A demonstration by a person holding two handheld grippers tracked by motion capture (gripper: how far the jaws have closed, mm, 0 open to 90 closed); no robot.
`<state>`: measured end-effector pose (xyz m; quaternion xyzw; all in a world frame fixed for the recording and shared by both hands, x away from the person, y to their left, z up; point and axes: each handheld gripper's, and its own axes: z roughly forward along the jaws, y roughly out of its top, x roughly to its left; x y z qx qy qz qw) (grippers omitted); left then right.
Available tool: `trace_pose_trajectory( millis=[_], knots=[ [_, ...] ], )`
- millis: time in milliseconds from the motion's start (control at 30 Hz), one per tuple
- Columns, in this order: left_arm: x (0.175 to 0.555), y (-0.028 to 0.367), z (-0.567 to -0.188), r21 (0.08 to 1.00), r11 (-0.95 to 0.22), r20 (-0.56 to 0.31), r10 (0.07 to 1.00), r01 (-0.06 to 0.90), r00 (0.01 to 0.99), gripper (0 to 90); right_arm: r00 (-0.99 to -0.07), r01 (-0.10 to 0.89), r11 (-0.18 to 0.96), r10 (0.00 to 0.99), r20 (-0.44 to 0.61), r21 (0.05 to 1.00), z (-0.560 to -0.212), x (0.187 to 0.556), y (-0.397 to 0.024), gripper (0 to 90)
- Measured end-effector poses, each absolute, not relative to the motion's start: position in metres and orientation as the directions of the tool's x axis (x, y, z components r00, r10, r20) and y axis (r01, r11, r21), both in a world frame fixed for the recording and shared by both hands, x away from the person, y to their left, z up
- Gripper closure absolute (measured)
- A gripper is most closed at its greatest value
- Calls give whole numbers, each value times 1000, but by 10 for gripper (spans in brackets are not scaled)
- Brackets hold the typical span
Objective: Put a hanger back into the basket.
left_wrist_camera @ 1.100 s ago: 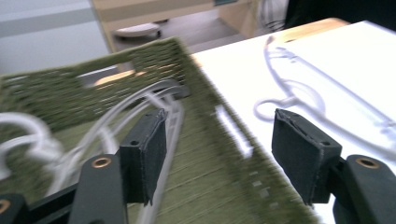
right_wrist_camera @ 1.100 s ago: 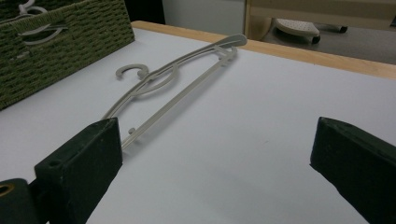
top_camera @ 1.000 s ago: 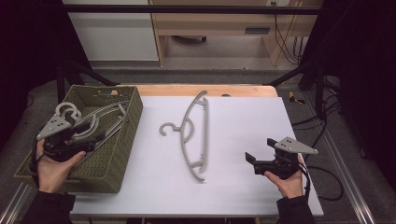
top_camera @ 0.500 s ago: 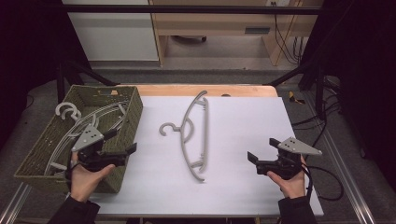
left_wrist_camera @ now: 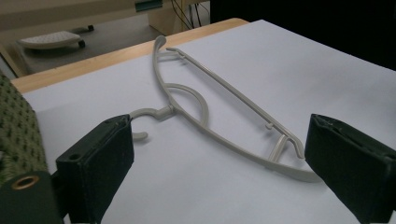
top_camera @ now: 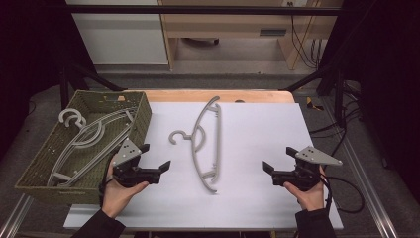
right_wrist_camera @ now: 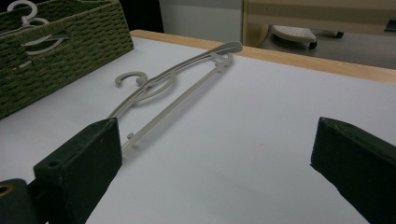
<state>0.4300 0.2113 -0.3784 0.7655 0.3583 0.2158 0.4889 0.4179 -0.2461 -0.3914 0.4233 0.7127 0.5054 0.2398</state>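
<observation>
A grey plastic hanger (top_camera: pixel 204 144) lies flat mid-table on the white sheet (top_camera: pixel 247 198); a woven green basket (top_camera: pixel 141 119) at left holds more hangers (top_camera: pixel 89 139). Left gripper (top_camera: pixel 157 166), jaws just opened wide and empty, points right toward it. Right gripper (top_camera: pixel 267 167), jaws parted, empty, faces left, well apart.

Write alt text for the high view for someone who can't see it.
A grey plastic clothes hanger lies flat on a white table, between two hand-held black grippers with open, empty jaws: the left gripper beside its hook, the right gripper farther off. At left, a green woven basket holds more grey hangers.
</observation>
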Motion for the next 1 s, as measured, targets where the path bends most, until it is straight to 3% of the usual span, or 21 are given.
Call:
trace_pose_trajectory(
  millis=[533, 800, 1000],
  knots=[
    [455, 159, -405, 868, -303, -36, 751, 393, 659, 109, -526, 367, 124, 845, 96, 922, -392, 417, -246, 21],
    [476, 139, -435, 833, -271, -114, 769, 483, 628, 165, -533, 370, 129, 840, 97, 920, -392, 418, -244, 22],
    [486, 129, -451, 801, -301, -92, 793, 518, 602, 186, -534, 367, 122, 840, 101, 922, -391, 418, -243, 23]
  ],
)
